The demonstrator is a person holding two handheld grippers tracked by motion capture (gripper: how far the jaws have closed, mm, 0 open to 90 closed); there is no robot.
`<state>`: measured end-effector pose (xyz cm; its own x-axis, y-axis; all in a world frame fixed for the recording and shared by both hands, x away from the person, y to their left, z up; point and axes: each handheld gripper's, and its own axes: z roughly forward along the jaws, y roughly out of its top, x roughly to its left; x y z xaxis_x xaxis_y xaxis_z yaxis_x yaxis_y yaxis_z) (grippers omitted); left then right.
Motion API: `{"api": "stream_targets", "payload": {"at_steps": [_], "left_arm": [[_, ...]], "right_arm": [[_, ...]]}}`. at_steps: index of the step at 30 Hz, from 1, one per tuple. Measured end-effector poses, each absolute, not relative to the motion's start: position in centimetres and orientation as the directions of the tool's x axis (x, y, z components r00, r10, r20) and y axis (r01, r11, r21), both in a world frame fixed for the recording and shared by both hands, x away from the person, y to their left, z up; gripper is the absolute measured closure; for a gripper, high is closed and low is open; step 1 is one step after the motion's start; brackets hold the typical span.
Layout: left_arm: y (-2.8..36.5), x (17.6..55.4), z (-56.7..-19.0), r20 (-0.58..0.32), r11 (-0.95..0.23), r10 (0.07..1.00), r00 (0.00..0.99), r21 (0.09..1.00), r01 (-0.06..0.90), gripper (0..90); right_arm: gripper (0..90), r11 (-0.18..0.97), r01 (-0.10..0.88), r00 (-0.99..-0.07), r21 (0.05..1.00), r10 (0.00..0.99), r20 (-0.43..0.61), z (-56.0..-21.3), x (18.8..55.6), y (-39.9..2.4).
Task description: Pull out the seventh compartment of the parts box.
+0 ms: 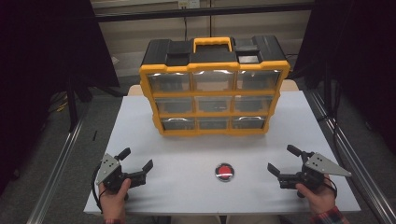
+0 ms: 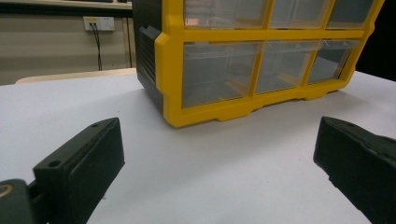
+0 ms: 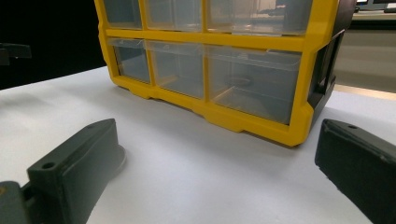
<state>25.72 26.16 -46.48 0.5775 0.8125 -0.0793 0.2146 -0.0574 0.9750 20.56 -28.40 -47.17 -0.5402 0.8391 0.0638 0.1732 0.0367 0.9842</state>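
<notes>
Both grippers wait wide open in front of the drawer cabinet, with the red disc between them.

The disc (image 1: 224, 171) lies flat at lower centre of the high view, on the white table (image 1: 187, 186), well short of the cabinet (image 1: 212, 93), which fills upper centre with all its clear drawers pushed in. The left gripper (image 1: 138, 161), lower left, and the right gripper (image 1: 280, 161), lower right, each stand with jaws spread wide and nothing between them. Judging by this, the pickup has not begun: bring the nearer right gripper low over the disc, straddle it squarely, and close on its rim rather than its top. A flat disc may slide or flip if pinched off-centre.
</notes>
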Motion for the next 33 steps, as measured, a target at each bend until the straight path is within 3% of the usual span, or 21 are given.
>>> {"api": "stream_targets", "payload": {"at_steps": [33], "left_arm": [[22.1, 27.2, -46.3, -0.090, -0.033, 0.839, 0.537, 0.976, 0.216, 1.7]], "right_arm": [[0.0, 0.037, 0.175, -0.554, 0.984, 0.830, 0.067, -47.3, 20.5, -28.1]]}}
